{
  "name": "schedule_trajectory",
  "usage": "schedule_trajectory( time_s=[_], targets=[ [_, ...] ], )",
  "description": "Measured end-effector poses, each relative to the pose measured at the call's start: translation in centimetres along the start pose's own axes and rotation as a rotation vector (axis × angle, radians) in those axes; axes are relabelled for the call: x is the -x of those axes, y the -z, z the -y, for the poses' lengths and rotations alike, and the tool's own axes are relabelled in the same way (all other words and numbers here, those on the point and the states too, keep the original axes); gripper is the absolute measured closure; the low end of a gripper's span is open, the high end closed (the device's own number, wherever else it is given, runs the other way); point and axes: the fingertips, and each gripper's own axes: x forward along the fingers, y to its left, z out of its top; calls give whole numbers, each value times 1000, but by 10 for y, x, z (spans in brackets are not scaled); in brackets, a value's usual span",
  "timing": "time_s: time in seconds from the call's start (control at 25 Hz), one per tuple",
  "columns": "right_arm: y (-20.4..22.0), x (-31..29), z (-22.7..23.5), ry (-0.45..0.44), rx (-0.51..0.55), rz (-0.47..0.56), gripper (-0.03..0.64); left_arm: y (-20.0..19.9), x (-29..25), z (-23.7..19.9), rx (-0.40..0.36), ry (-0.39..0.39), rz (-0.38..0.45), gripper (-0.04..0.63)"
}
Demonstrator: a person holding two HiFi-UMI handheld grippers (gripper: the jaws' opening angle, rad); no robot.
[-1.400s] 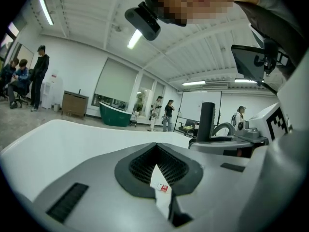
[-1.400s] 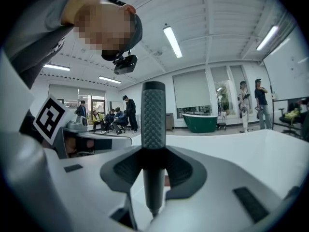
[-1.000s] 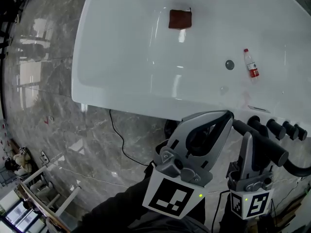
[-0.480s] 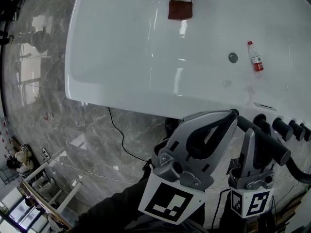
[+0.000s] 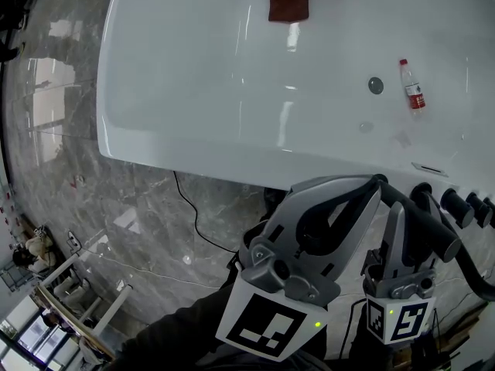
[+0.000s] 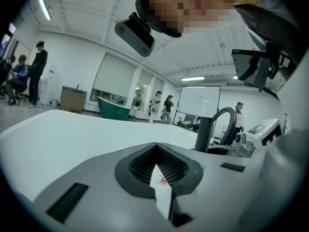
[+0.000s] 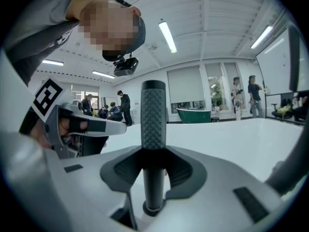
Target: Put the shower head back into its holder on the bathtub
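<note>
My right gripper (image 5: 398, 224) is shut on the black shower head handle (image 5: 421, 224), which slants up-left across the tub's near rim. In the right gripper view the knurled handle (image 7: 153, 122) stands upright between the pads of that gripper (image 7: 153, 175). Its hose (image 5: 478, 275) trails off to the right. Several black fittings (image 5: 458, 205) sit on the white bathtub rim (image 5: 232, 157) just beyond the handle; which one is the holder I cannot tell. My left gripper (image 5: 374, 184) is shut and empty, its tips beside the handle's upper end. The pads of that gripper (image 6: 161, 178) meet in the left gripper view.
Inside the tub lie a brown cloth (image 5: 288, 6), a plastic bottle (image 5: 412, 86) with a red label and the drain (image 5: 375, 85). A black cable (image 5: 193, 222) runs over the marble floor below the tub. People stand far off in the room (image 6: 37, 71).
Both grippers have sunk a little, the right one still holding the handle. The tub rim and its fittings have slid up and right in the head view.
</note>
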Motion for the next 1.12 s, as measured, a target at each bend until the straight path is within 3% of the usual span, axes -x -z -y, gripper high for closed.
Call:
schedule_trajectory(
  time_s=[0.36,1.12],
  targets=[
    [2,-5,-13,7,114,-17,479,2,4,-6,9,-6,-3,592],
    [15,2,-11,61,104,-86,479,-12,21,1,-12,-18,15,592]
  ],
)
